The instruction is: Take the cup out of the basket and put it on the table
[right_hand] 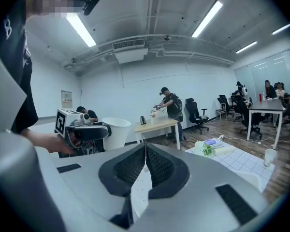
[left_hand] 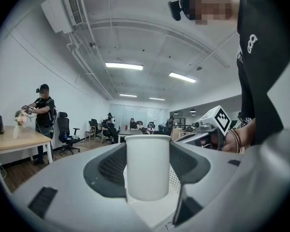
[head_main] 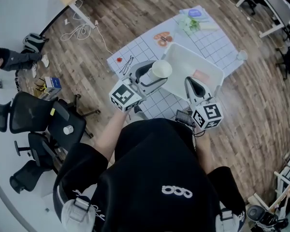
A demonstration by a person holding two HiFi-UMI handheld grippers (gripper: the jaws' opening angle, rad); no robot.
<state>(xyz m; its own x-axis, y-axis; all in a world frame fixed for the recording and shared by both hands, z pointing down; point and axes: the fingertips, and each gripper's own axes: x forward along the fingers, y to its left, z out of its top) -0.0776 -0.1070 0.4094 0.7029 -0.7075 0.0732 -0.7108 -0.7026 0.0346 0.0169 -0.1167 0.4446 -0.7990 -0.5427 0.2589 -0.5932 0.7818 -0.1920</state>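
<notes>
The person holds a gripper in each hand, low in front of the body. The left gripper (head_main: 157, 76) has its two jaws closed on a white cup (left_hand: 147, 167). The jaws press on the cup from both sides. The cup stands up straight with its open end on top. It is up in the air, not on the table. From the head view it sits over the near left edge of the basket (head_main: 198, 58).

The right gripper (right_hand: 146, 148) has its jaws shut tight together. There is nothing between them. It is just to the right of the left gripper, over the near side of the basket. The two grippers are near each other but do not touch.

The basket is white and has the shape of a box. It rests on the table (head_main: 217, 42), which has a white top with a grid of lines. A small pink thing (head_main: 200, 75) lies inside the basket.

On the far side of the table there is a green plant (head_main: 191, 24). A clear cup (head_main: 241, 55) stands at the right edge of the table, well apart from the basket.

The floor is brown wood. Black chairs (head_main: 43, 117) stand on the left, near the person.
</notes>
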